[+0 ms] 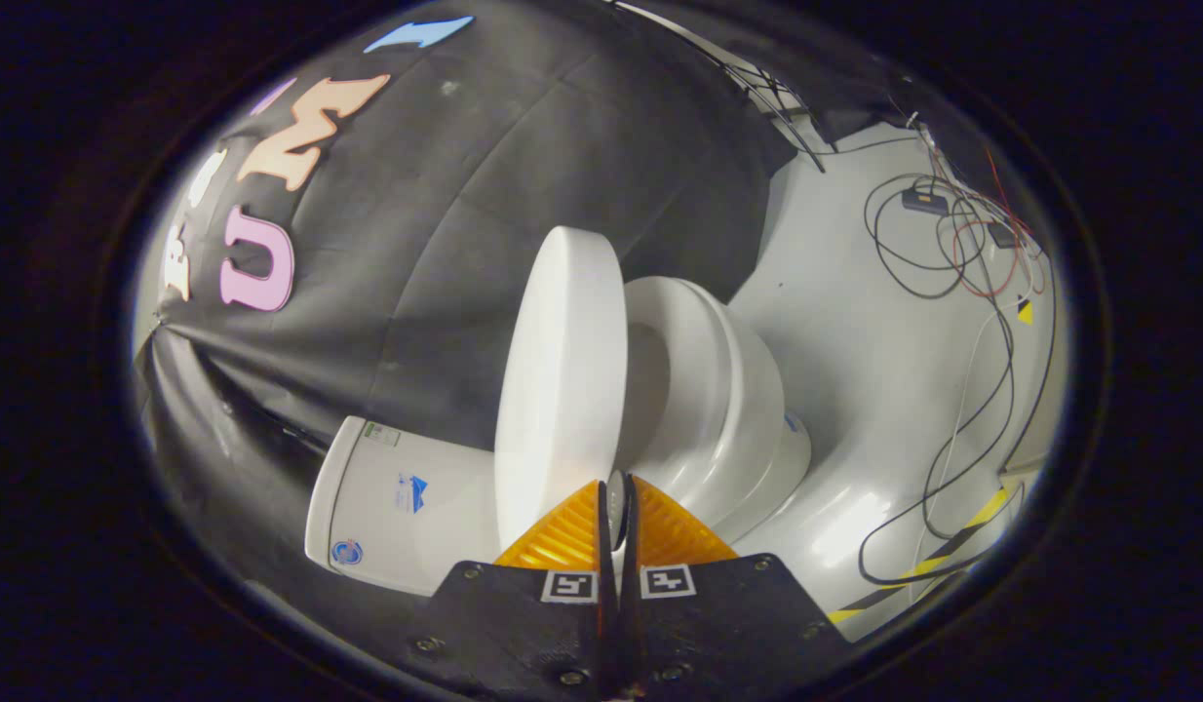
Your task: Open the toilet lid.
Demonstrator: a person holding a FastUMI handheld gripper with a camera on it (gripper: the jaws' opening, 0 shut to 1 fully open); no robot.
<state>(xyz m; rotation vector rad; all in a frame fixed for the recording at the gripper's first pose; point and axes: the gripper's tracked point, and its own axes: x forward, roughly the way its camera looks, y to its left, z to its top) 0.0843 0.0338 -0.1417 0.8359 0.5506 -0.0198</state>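
Your toilet lid is already lifted clear of the seat and stands nearly on edge, hinged at the tank end, with its free rim swung far out from the bowl. Its long axis runs straight ahead from the jaws, so you are looking along the lid's edge, not at its face. The lid's near rim sits right in the narrow slot between the jaws; the gripper looks pinched onto that rim, the jaws almost together with just the lid's thickness between them, though the exact contact on each side is hard to confirm.

What matters for the next move is that the tank lies on the lid's back side, the seat and bowl on its other side. Judging by the tilt, the lid is near upright, so a little more push toward the tank should settle it.

Your gripper is rolled so the toilet appears tipped on its side. Beyond the bowl, loose cables trail over the pale floor.
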